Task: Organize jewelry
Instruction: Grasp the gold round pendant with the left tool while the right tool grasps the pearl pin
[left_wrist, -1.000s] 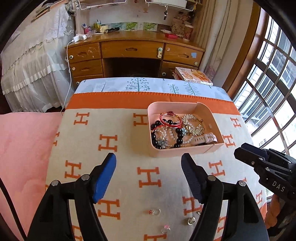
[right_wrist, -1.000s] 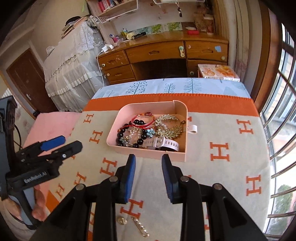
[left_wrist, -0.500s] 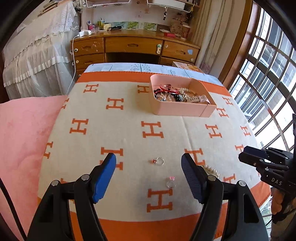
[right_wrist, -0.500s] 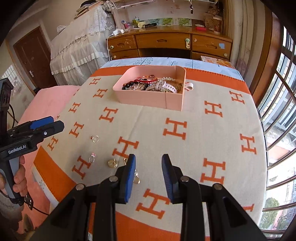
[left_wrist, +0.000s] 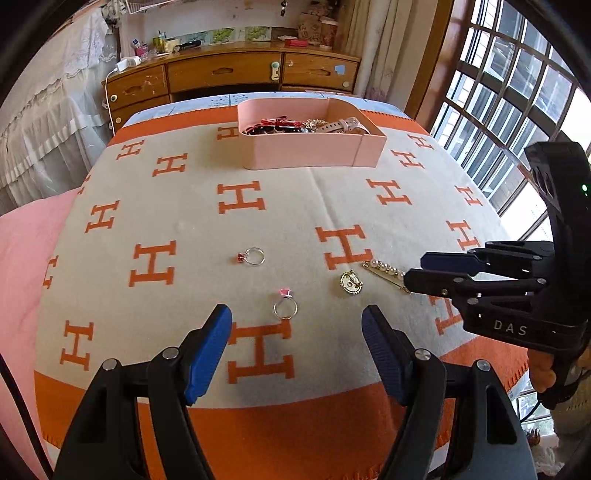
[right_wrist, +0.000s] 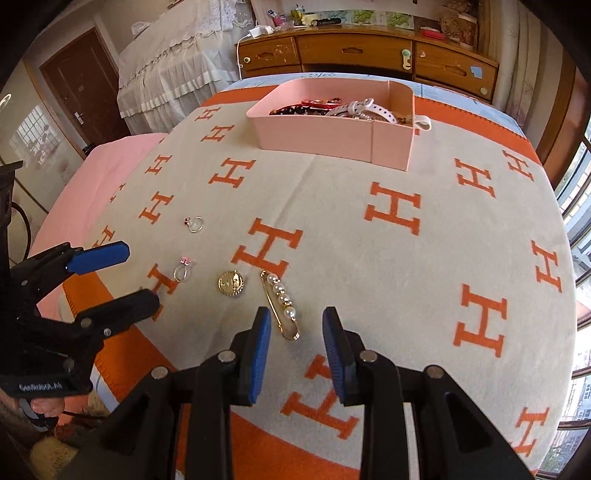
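Loose jewelry lies on the H-patterned blanket near its front edge: a ring with a red stone (left_wrist: 252, 256) (right_wrist: 195, 223), a ring with a pink stone (left_wrist: 285, 305) (right_wrist: 183, 270), a gold round brooch (left_wrist: 351, 283) (right_wrist: 230, 284) and a gold pearl pin (left_wrist: 386, 273) (right_wrist: 281, 303). My left gripper (left_wrist: 296, 325) (right_wrist: 125, 275) is open, just short of the pink-stone ring. My right gripper (right_wrist: 296, 325) (left_wrist: 413, 269) is open, its tips at the near end of the pearl pin. A pink box (left_wrist: 306, 149) (right_wrist: 332, 138) full of bracelets and a watch stands at the far side.
The blanket (left_wrist: 240, 199) covers a table; its orange border runs along the front edge. A pink cushion (left_wrist: 22, 258) lies at the left. A wooden desk (left_wrist: 229, 74) stands behind, and barred windows (left_wrist: 498, 110) are at the right.
Both grippers have pulled back from the pink box to the front of the blanket and come down low over the loose jewelry. The right gripper has opened a little wider.
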